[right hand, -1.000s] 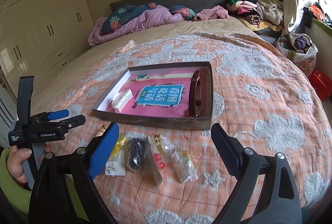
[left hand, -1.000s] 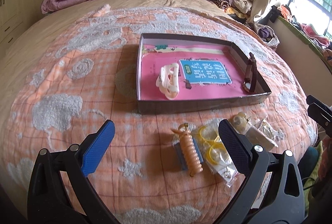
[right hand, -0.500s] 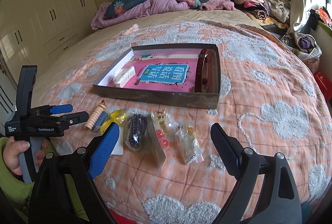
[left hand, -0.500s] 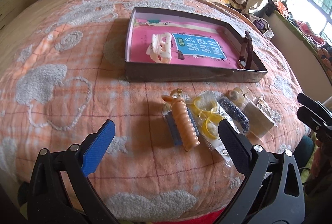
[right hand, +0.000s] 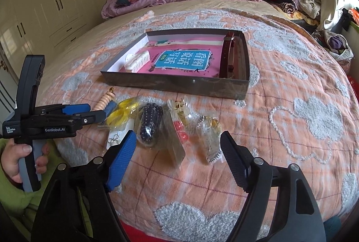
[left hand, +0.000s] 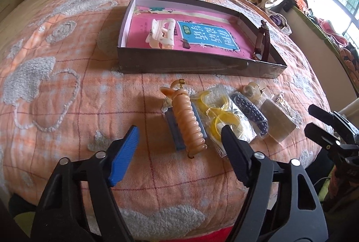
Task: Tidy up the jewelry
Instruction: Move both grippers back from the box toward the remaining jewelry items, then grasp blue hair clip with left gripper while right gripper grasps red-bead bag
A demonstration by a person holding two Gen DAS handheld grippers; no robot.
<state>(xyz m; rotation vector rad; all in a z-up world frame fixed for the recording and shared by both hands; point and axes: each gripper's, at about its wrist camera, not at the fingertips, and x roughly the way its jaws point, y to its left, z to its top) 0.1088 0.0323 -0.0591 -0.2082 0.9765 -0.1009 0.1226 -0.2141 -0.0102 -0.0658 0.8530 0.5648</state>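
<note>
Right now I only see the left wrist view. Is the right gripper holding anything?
Observer: No. The right gripper is open; its jaws have just been closing, and the pads touch nothing.
Operator: What lies ahead of it?
Observer: A clear packet holding red beads.
Operator: What's behind my camera?
Observer: A hand in a green sleeve, wrapped around a grey handle.

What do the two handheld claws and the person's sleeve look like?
Both are black plastic. Each left claw and right claw has one ribbed blue pad and one textured black pad, with silver pivot screws. Seen from the right wrist, the left one has a grey handle and white "GenRobot.AI" lettering. The sleeve is bright green.
</note>
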